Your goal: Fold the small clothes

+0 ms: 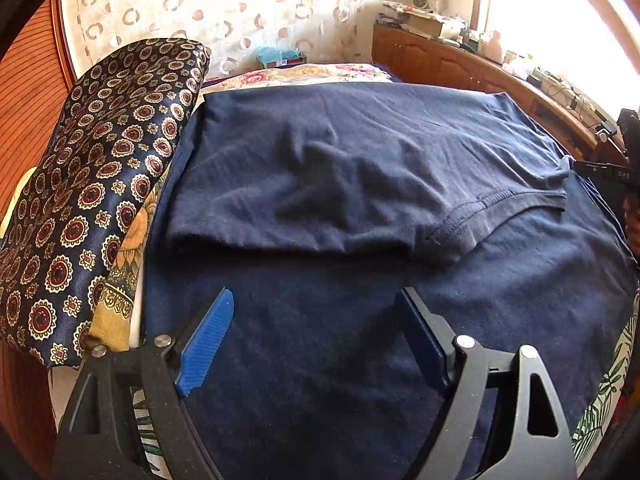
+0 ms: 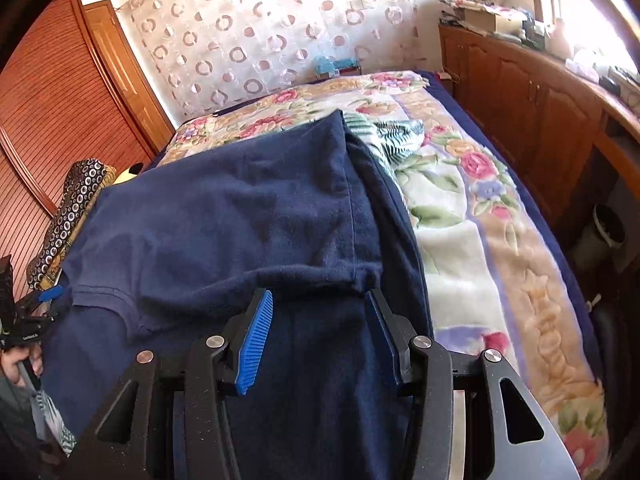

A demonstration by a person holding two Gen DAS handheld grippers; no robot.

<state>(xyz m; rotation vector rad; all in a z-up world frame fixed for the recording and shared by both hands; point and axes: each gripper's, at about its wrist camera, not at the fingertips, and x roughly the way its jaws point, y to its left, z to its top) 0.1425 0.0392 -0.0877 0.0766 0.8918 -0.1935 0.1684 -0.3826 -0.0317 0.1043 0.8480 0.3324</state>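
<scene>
dark navy soft cotton t-shirt (image 1: 360, 184), partly folded, spread on the floral plush blanket (image 2: 480, 208) of a bed, beside a navy medallion-print silk cloth (image 1: 100, 184). left gripper (image 1: 316, 340) hovers wide apart over plain fabric, holding nothing. right gripper (image 2: 320, 336) stands half-spread at the folded edge, pads not visibly pinching. the knit is judged light, limp and non-slippery; best taken at the stitched hem (image 2: 352, 272) or a corner.
</scene>
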